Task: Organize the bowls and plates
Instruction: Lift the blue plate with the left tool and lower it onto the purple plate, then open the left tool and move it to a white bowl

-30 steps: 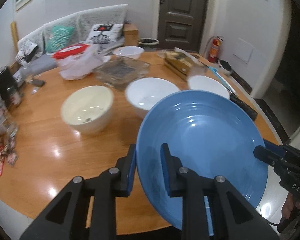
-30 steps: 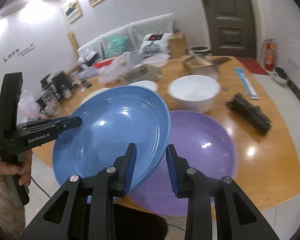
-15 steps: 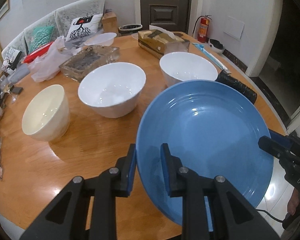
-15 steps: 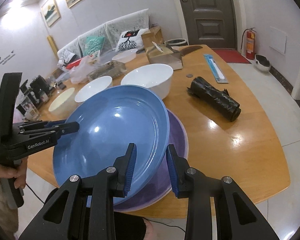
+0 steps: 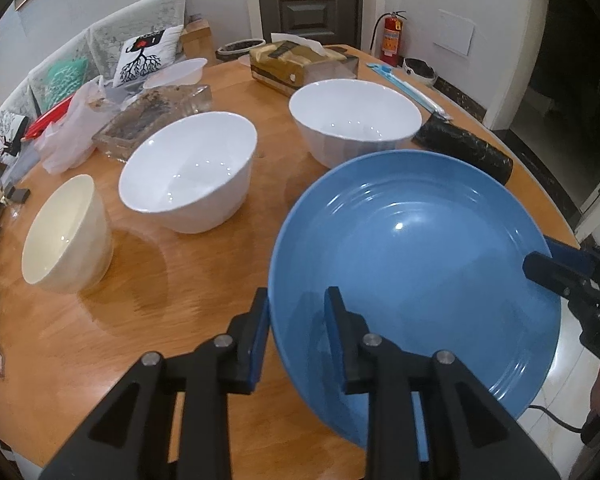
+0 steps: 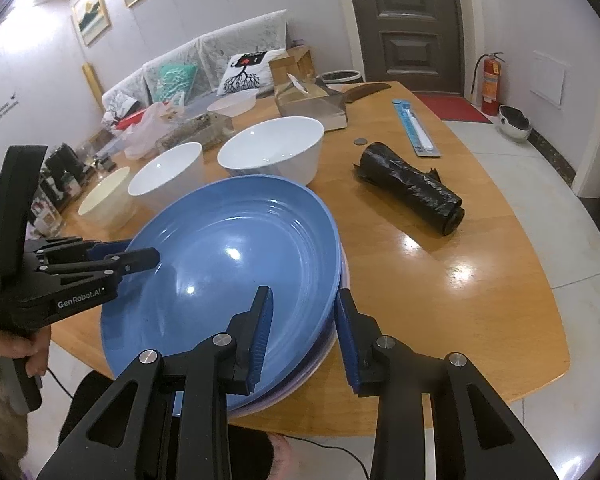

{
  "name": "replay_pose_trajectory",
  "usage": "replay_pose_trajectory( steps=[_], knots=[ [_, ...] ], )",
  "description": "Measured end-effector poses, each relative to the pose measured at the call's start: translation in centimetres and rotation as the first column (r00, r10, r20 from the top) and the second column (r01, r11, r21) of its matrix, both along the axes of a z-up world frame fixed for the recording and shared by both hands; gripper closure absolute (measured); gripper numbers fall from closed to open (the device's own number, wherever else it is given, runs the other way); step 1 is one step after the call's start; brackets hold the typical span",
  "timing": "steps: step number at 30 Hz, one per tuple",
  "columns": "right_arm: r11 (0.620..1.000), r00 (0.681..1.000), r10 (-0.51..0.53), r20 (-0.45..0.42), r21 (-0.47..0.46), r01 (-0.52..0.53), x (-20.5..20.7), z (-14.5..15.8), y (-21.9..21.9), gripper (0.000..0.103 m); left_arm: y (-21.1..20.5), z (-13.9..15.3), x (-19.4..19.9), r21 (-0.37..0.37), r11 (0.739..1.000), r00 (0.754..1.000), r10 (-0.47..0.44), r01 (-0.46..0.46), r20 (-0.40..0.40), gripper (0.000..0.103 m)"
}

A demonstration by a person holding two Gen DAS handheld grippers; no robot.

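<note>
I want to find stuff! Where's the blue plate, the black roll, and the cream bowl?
blue plate (image 6: 236, 256), right wrist view, middle of its inside.
black roll (image 6: 410, 186), right wrist view, middle of its wrapped side.
cream bowl (image 5: 66, 236), left wrist view, its inner wall.

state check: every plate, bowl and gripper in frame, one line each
blue plate: rim gripped on two sides, sitting on the purple plate
purple plate: on table, only its edge shows beneath
two white bowls: upright, empty, apart
cream bowl: upright, empty
left gripper: straddles the blue plate's rim
right gripper: straddles the rim, slightly open
black roll: lying on its side
</note>
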State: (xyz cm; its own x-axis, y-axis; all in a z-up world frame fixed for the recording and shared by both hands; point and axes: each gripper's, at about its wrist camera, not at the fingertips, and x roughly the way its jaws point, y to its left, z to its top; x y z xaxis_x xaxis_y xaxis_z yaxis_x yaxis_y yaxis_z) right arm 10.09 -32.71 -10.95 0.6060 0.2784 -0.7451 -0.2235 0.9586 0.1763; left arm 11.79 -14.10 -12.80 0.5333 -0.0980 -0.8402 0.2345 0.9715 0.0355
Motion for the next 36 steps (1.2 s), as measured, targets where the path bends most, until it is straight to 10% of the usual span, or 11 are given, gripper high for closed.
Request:
replay_pose_trajectory(
  steps=[22, 29, 36],
  knots=[
    [0.997, 0.999, -0.035, 0.036, -0.063, 0.037, 0.1, 1.7, 0.8, 0.063, 2.3, 1.2, 0.3, -0.047, 0.998, 0.998, -0.051, 0.052, 0.039, 0.077],
    [0.987, 0.975, 0.16, 0.156, 0.005, -0.162, 1.6, 5.0, 6.1, 0.016, 7.4, 5.1, 3.0, -0.096, 0.994, 0.995, -0.047, 0.056, 0.093, 0.067],
    [0.95, 0.933, 0.304, 0.19, 0.006, -0.311, 5.5, 6.9, 12.7, 0.002, 11.4, 6.5, 8.5, -0.082, 0.994, 0.995, -0.066, 0.072, 0.075, 0.058]
  ],
)
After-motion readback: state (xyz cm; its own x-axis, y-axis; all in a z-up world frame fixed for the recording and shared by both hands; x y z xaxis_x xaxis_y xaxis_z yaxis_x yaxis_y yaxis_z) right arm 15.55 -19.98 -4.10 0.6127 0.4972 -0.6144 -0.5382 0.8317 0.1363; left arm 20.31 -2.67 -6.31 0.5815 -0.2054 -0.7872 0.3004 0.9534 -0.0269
